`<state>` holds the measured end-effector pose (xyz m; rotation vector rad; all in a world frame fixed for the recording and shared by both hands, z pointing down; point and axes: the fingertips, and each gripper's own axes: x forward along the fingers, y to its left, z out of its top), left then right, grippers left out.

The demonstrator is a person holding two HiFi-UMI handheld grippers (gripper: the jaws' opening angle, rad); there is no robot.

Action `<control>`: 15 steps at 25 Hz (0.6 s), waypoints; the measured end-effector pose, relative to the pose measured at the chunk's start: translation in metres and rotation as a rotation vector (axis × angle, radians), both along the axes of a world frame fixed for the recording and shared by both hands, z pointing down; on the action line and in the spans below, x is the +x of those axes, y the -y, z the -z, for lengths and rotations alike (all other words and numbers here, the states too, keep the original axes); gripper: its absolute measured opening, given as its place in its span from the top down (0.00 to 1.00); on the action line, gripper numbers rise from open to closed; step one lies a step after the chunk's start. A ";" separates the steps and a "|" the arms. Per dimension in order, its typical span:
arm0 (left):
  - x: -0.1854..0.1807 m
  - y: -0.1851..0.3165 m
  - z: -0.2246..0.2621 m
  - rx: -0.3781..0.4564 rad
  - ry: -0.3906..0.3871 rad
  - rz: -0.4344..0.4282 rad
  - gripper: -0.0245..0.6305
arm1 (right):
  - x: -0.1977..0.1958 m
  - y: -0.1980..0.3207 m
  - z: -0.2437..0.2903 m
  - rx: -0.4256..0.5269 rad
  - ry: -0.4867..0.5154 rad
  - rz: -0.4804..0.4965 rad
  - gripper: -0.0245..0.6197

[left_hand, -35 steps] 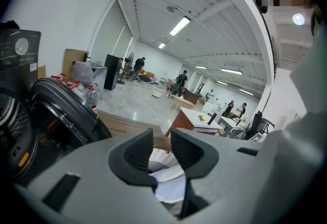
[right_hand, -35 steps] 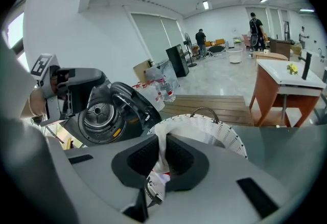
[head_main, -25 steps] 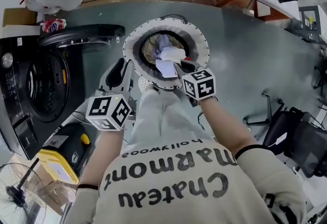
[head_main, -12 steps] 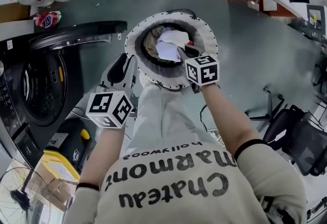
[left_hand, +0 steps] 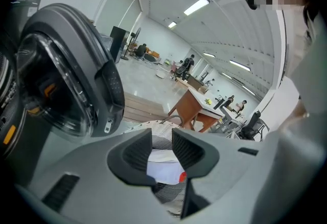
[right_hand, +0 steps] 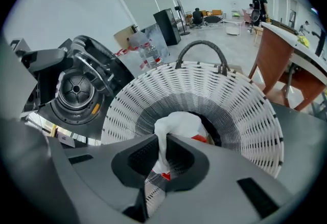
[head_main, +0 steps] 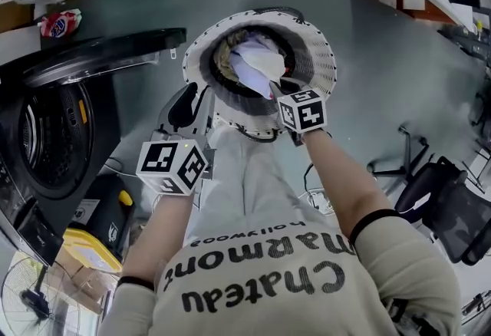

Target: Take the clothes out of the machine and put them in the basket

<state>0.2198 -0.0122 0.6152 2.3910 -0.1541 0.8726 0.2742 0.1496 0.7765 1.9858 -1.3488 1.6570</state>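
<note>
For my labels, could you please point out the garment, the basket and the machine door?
garment point(right_hand: 180, 123), right gripper view, bunched top
basket point(right_hand: 245, 110), right gripper view, inner wall
machine door point(left_hand: 56, 90), left gripper view, glass window

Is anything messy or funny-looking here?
Nothing stands out. The white cloth is pinched in the right gripper over the basket, with other clothes inside it. The washer door hangs open, which fits unloading.
</note>
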 end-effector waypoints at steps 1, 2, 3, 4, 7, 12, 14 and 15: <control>0.001 -0.002 -0.006 -0.005 0.002 -0.005 0.79 | -0.002 -0.001 -0.007 -0.006 0.005 0.014 0.89; 0.003 -0.003 -0.011 -0.007 0.003 -0.009 0.78 | -0.004 -0.001 -0.014 -0.011 0.009 0.027 0.89; 0.004 -0.003 -0.016 -0.006 0.002 -0.010 0.78 | -0.006 -0.001 -0.021 -0.017 0.010 0.042 0.89; 0.005 -0.003 -0.021 -0.004 0.003 -0.007 0.78 | -0.007 -0.001 -0.028 -0.024 0.008 0.060 0.89; 0.005 -0.002 -0.037 -0.008 0.012 0.002 0.77 | -0.011 -0.003 -0.050 -0.053 -0.012 0.122 0.89; 0.003 -0.010 -0.065 -0.019 0.035 -0.021 0.75 | -0.019 -0.003 -0.082 -0.072 -0.005 0.172 0.89; 0.006 -0.014 -0.075 -0.028 0.036 -0.028 0.75 | -0.022 -0.004 -0.093 -0.079 -0.001 0.188 0.89; 0.008 -0.017 -0.079 -0.032 0.035 -0.034 0.75 | -0.023 -0.006 -0.099 -0.081 0.001 0.194 0.89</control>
